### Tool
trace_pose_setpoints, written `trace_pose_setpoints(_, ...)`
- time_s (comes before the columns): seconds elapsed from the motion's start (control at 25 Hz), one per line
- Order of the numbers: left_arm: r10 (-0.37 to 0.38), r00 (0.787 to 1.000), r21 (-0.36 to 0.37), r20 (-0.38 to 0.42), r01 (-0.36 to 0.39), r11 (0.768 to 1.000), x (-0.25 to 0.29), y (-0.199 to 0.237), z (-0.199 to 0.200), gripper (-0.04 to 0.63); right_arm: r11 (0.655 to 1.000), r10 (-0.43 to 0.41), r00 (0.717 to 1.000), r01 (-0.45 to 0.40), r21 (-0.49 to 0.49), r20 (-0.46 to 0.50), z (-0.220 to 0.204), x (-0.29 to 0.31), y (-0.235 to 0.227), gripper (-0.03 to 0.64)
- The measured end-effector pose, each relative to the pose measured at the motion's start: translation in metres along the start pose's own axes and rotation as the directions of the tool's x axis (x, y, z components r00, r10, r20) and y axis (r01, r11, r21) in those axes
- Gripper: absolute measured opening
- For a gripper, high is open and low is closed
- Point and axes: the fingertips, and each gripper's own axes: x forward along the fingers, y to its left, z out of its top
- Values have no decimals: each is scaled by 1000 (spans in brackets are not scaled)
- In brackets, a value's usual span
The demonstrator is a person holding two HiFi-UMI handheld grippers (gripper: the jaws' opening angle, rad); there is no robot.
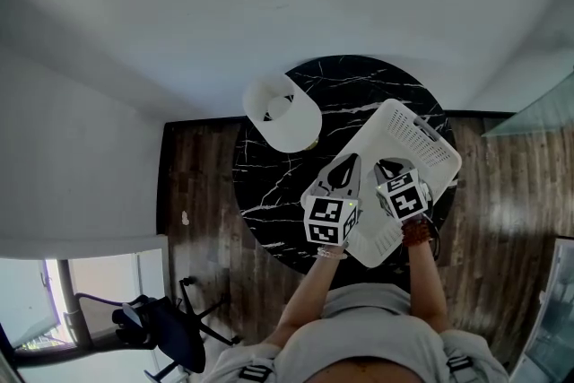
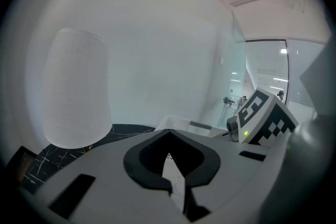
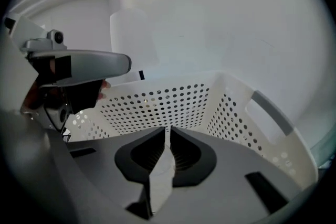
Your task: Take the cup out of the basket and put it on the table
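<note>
A white perforated basket [image 1: 421,134] lies on the right side of a round black marble table [image 1: 359,85]. No cup shows in any view. Both grippers hang over the basket's near half, side by side. My left gripper [image 1: 345,164] is shut with nothing between its fingers; in the left gripper view its closed tips [image 2: 169,157] point past the basket's rim [image 2: 178,123]. Also shut and empty, my right gripper [image 1: 393,168] points down into the basket, its tips [image 3: 168,131] facing the holed far wall [image 3: 157,105]. The basket floor beneath the jaws is hidden.
A tall white cylinder like a lampshade [image 1: 282,114] stands on the table's far left, also seen large in the left gripper view [image 2: 76,89]. Wooden floor [image 1: 193,184] surrounds the table. A black office chair [image 1: 161,327] sits at the lower left, and glass panels [image 1: 538,112] on the right.
</note>
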Motion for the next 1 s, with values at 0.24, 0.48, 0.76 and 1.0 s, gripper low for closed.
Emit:
trace_pose_setpoints(0.24,3,1000,-10,-2,-3,1000,-1,6,-1,5,996,39,994,-46,-73,-101,-14,16,5,86)
trace_pose_setpoints(0.48,5,1000,-23,1,-5,1000,2,15,-1,5,993,47,981,-66,-98,-186,-27,30,4,106)
trace_pose_setpoints(0.76,-6,1000,-24,5,6,1000,3,15,-1,5,991,85,969,-107,-85,-230,-32,27,3,109)
trace_pose_setpoints(1.0,-11,1000,-24,0,11,1000,7,14,-1,5,987,94,957,-127,-102,-276,-41,36,1,109)
